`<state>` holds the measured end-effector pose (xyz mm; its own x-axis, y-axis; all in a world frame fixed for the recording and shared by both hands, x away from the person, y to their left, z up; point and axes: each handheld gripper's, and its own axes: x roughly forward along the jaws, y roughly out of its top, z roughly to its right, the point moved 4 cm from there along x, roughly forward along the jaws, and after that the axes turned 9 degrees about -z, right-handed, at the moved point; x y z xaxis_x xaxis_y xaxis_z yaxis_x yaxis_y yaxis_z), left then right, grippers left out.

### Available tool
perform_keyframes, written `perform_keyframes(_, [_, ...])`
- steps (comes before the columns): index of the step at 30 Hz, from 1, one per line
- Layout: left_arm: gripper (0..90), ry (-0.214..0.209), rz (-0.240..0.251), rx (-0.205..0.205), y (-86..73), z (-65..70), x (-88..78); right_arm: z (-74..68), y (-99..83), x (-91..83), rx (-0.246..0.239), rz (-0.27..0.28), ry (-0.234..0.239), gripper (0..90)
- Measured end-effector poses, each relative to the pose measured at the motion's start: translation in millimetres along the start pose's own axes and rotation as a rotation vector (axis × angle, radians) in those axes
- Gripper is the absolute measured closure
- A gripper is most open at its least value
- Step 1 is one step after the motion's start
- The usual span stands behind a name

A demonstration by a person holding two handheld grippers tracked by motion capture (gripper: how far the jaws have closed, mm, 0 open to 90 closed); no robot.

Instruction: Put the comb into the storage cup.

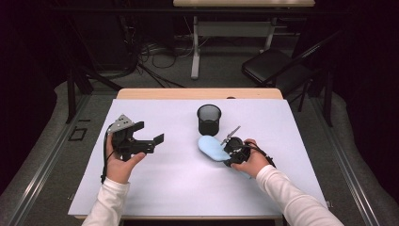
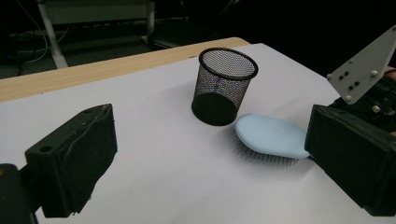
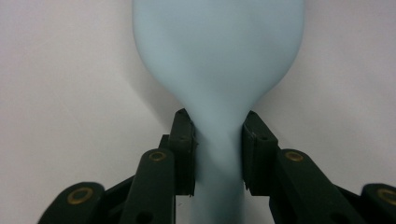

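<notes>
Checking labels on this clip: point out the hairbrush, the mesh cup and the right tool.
hairbrush [image 2: 271, 135]: left gripper view, on the smooth blue back of its head.
mesh cup [image 1: 209, 119]: high view, on its side wall.
right tool [image 3: 218, 154]: right gripper view, midway between its jaws, which clamp the brush's neck.

The hairbrush's [image 3: 219, 60] top was cut off by the right gripper view's upper edge. In the left gripper view, a black jaw hid its handle. The right gripper [image 1: 234, 151] covered that handle from above.
</notes>
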<state>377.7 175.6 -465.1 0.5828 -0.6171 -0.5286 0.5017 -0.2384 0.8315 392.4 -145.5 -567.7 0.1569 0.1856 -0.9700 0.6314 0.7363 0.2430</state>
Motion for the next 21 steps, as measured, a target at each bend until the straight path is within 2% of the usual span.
perform_keyframes(2, [2.7, 0.000, 0.000, 0.000, 0.0, 0.0, 0.0, -0.3, -0.1, -1.1, -0.005, -0.003, -0.001, 69.4])
perform_keyframes(9, [2.7, 0.001, 0.000, 0.000, -0.1, -0.2, -0.1, -2.6, 0.1, -2.6, 0.006, 0.028, 0.003, 69.4])
perform_keyframes(21, [2.7, -0.001, 0.000, 0.001, 0.1, 0.4, -0.5, -9.3, 1.5, -11.5, -0.006, 0.083, 0.004, 69.4])
